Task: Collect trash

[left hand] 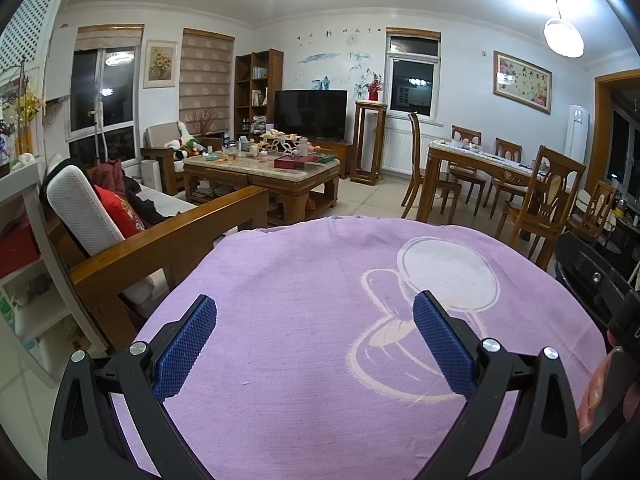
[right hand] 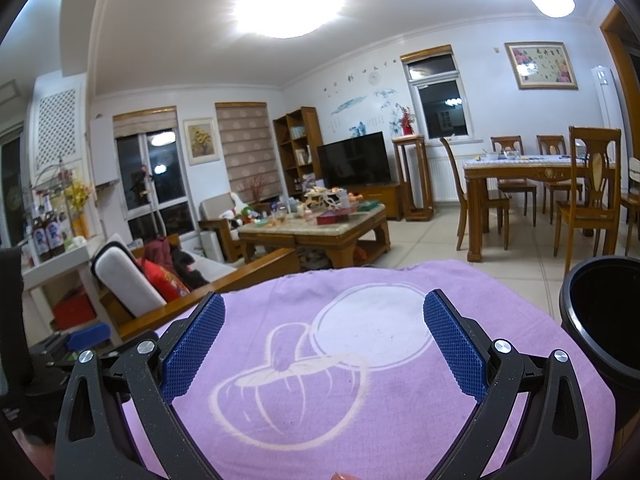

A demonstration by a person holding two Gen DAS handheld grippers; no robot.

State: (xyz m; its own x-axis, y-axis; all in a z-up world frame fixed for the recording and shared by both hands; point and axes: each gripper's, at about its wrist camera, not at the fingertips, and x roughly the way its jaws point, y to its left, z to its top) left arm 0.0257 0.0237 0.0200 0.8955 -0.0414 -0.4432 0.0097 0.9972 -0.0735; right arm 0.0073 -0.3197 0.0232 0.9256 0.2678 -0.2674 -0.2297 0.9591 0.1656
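My left gripper (left hand: pixel 315 316) is open and empty, held just above a purple cloth (left hand: pixel 304 304) with a white pattern. My right gripper (right hand: pixel 324 314) is also open and empty above the same purple cloth (right hand: pixel 380 392). A black round bin (right hand: pixel 604 312) stands at the right edge of the cloth in the right wrist view. No piece of trash shows on the cloth in either view. The right gripper's body (left hand: pixel 596 280) shows at the right edge of the left wrist view, and the left gripper's blue pad (right hand: pixel 86 334) shows at the left of the right wrist view.
A wooden sofa (left hand: pixel 160 232) with a red cushion stands to the left. A cluttered coffee table (left hand: pixel 260 168) and a TV (left hand: pixel 310 114) lie beyond. A dining table with chairs (left hand: pixel 500 176) stands to the right. A white shelf (right hand: pixel 52 264) holds bottles at the left.
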